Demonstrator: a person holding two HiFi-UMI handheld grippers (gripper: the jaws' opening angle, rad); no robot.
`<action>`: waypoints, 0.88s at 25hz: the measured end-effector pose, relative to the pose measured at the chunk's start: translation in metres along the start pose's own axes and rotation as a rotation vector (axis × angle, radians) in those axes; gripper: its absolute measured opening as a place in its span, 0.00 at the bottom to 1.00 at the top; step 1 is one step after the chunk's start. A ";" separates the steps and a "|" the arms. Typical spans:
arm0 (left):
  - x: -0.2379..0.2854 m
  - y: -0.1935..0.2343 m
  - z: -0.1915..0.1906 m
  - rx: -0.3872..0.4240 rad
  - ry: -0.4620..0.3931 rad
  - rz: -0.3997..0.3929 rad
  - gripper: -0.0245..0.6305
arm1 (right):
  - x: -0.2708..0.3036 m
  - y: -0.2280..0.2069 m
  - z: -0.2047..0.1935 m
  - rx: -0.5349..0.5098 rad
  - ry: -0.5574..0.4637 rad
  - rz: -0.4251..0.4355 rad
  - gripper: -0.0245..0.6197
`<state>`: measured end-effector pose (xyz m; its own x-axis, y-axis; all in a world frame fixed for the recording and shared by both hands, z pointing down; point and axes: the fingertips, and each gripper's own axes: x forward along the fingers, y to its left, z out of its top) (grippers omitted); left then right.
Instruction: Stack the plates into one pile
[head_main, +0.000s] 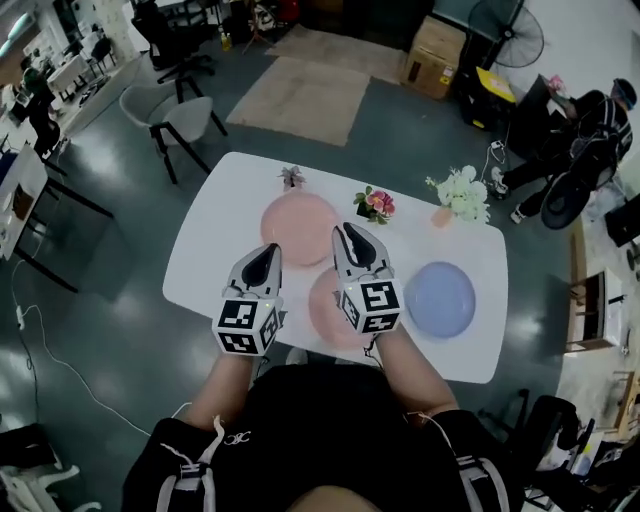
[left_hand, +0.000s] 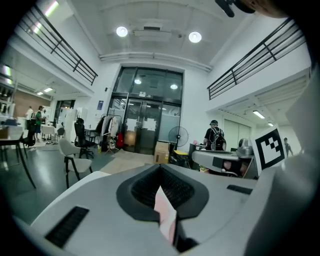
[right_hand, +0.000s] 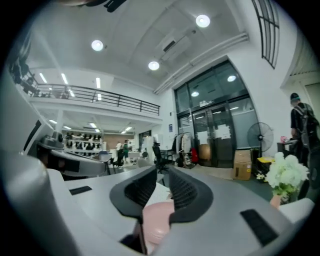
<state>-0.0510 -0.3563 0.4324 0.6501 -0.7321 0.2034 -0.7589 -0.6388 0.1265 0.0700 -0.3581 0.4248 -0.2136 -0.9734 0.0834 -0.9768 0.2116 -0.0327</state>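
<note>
Three plates lie on the white table (head_main: 210, 240): a pink plate (head_main: 300, 228) at the far middle, a second pink plate (head_main: 322, 308) nearer me, and a blue plate (head_main: 440, 298) to the right. My left gripper (head_main: 265, 252) hovers left of the pink plates with its jaws together (left_hand: 160, 172); a sliver of pink (left_hand: 166, 215) shows through the slit below them. My right gripper (head_main: 350, 236) is held over the near pink plate, tips between the two pink ones. Its jaws (right_hand: 161, 175) stand slightly apart, pink plate (right_hand: 157, 220) showing beneath, nothing pinched.
Along the table's far edge stand a small purple plant (head_main: 292, 177), a pot of pink flowers (head_main: 376, 203) and white flowers in a pink vase (head_main: 460, 195). A chair (head_main: 170, 115) is beyond the table's left; a person (head_main: 590, 130) stands far right.
</note>
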 end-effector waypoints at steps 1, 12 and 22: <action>-0.005 0.002 0.000 -0.002 -0.005 0.024 0.06 | 0.005 0.007 -0.003 -0.022 0.018 0.051 0.20; -0.058 0.044 -0.016 -0.061 -0.020 0.252 0.06 | 0.069 0.089 -0.116 -0.315 0.394 0.436 0.39; -0.091 0.081 -0.052 -0.129 0.024 0.378 0.06 | 0.112 0.099 -0.257 -0.575 0.780 0.518 0.40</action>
<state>-0.1734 -0.3287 0.4748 0.3239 -0.9034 0.2810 -0.9440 -0.2891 0.1588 -0.0542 -0.4239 0.6872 -0.3520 -0.4743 0.8069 -0.5835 0.7853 0.2071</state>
